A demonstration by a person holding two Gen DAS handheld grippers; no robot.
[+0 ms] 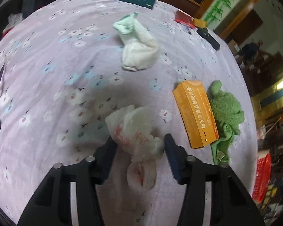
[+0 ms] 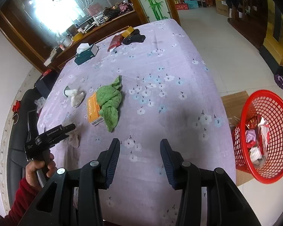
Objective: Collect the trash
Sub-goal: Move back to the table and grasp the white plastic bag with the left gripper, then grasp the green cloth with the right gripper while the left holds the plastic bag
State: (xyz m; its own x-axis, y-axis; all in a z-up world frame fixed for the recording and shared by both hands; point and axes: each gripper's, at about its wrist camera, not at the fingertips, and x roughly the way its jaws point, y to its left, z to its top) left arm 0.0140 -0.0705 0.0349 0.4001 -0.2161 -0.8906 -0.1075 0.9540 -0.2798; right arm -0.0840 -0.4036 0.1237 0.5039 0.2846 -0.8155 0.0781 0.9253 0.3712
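The crumpled plastic bag lay on the bench directly between the left gripper's parted jaws, its long axis running back toward the wrist. The right gripper stood apart and empty, well away, nearer the red basket.

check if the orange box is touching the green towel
Touching. In the right wrist view the green towel lies draped over one edge of the orange box; the left wrist view shows them pressed side by side with no gap.
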